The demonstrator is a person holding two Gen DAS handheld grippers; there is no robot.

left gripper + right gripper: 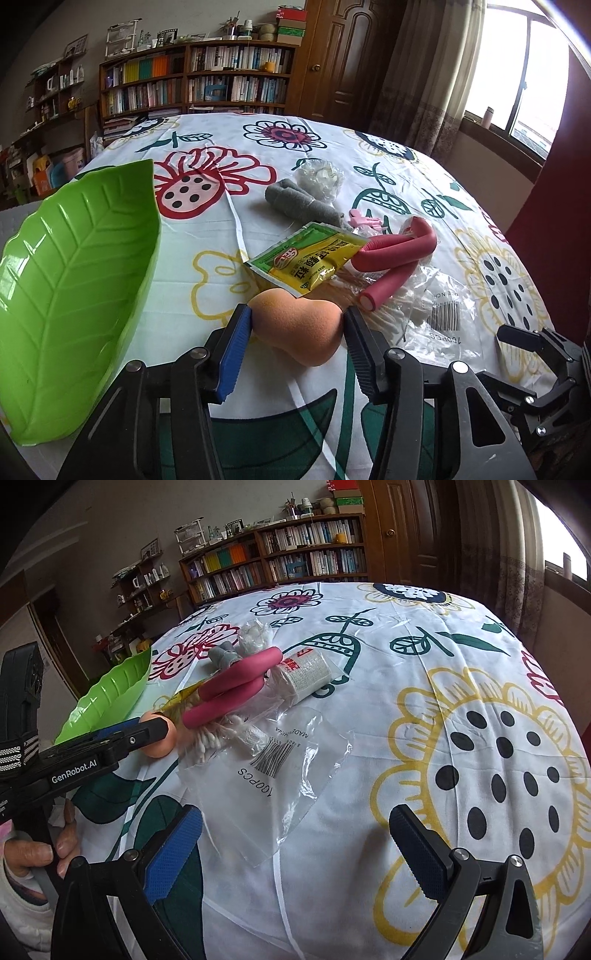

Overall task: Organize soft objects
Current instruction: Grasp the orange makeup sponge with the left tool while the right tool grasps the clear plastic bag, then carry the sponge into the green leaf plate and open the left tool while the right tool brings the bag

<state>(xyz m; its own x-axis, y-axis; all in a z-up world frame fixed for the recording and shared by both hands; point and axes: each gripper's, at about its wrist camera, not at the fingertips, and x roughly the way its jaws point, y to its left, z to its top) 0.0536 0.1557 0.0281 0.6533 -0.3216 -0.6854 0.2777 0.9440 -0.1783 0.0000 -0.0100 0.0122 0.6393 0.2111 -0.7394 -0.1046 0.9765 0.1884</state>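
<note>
Jaws of the left gripper [295, 328] are closed part-way around an orange gourd-shaped makeup sponge [295, 325], one pad seen at each flank; contact looks made, though no denting of the foam can be told. Jaws of the right gripper [295, 853] are spread wide and nothing is held; they are kept low over a bare part of the flower-printed cloth [461, 635] covering the bench, apparently parked while the other side works.

Sponge: resting on the cloth at the near edge of the pile, bulbous end toward the camera, narrow waist between the pads. Matte, fine-pored surface; judged light and compressible, so a gentle squeeze should suffice.

Green leaf-shaped plastic dish [74, 266]: set just left of the sponge, empty as far as seen; judged to be the intended receptacle, hence its closeness.

Pile behind the sponge, partly overlapping:
- yellow-and-green foil sachet [310, 258], lying against the sponge's far end;
- pink foam roller tube, bent double [391, 254];
- clear plastic bag of cotton swabs with a barcode [424, 306];
- grey rolled felt piece [295, 199];
- small crumpled clear bag [319, 177].

The sachet may be dragged as the sponge is lifted.
</note>
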